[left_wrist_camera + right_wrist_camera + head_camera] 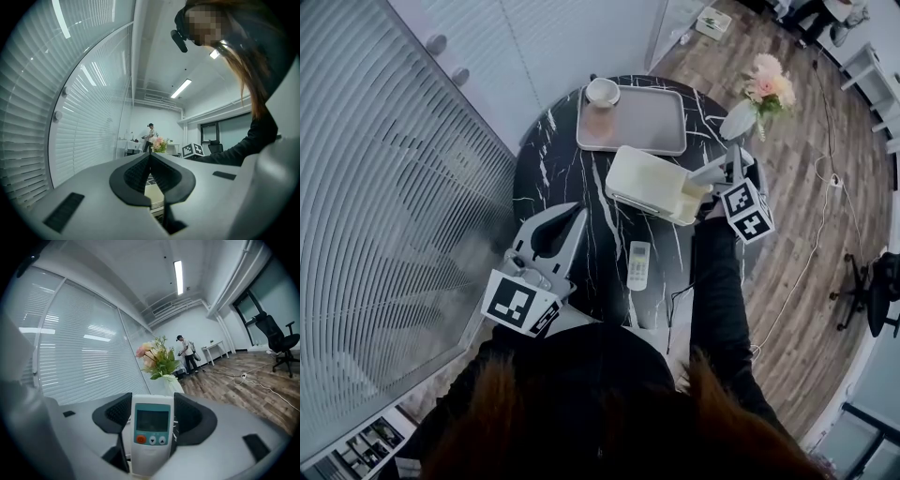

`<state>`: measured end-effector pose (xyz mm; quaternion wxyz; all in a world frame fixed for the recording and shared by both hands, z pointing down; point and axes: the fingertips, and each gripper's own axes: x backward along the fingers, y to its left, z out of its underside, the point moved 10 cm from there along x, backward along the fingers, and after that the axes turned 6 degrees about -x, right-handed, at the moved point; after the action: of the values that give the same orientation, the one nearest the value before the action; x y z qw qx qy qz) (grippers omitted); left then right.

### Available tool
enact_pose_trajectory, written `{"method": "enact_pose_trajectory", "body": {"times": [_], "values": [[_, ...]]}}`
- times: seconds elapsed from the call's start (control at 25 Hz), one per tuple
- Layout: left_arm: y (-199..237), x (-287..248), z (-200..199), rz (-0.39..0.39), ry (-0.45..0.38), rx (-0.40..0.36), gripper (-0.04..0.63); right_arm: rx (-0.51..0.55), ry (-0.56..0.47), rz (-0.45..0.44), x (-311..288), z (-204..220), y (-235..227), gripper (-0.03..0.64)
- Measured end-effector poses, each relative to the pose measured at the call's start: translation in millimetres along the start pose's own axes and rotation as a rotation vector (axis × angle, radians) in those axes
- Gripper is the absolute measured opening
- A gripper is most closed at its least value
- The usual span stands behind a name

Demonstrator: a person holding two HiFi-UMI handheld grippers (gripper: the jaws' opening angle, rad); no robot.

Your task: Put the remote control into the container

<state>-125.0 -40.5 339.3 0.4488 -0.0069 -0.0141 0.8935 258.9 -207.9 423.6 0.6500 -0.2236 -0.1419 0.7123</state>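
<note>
A white remote control [151, 437] with a small screen and an orange button stands upright between the jaws of my right gripper [152, 400], which is shut on it. In the head view my right gripper [705, 176] reaches over the right end of the cream container [649, 183] in the middle of the black marble table [553, 169]. A second white remote [638, 265] lies flat on the table in front of the container. My left gripper [577, 217] hovers at the table's left with its jaws shut and nothing in them; part of the container [154, 194] shows below its jaws.
A grey tray [642, 120] with a cup [601, 95] lies at the back of the table. A vase [737, 119] of pink flowers [766, 86] stands at the right edge. A cable [806, 262] runs over the wooden floor. A window with blinds [384, 216] is on the left.
</note>
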Motion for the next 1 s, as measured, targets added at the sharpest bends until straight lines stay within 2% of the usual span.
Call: {"method": "enact_pose_trajectory", "body": {"times": [0.32, 0.64, 0.84, 1.0], "values": [[-2.5, -5.5, 2.0, 0.005, 0.003, 0.006, 0.009, 0.180, -0.046, -0.006, 22.0, 15.9, 24.5, 0.268], [-6.1, -8.0, 3.6, 0.009, 0.005, 0.008, 0.009, 0.400, -0.013, -0.014, 36.2, 37.5, 45.8, 0.268], [-9.2, -7.4, 3.2, 0.007, 0.004, 0.005, 0.009, 0.435, 0.009, -0.005, 37.5, 39.4, 49.7, 0.268], [-8.8, -6.9, 2.6, 0.004, -0.001, 0.004, 0.009, 0.390, 0.119, 0.053, 35.4, 56.7, 38.0, 0.268]]}}
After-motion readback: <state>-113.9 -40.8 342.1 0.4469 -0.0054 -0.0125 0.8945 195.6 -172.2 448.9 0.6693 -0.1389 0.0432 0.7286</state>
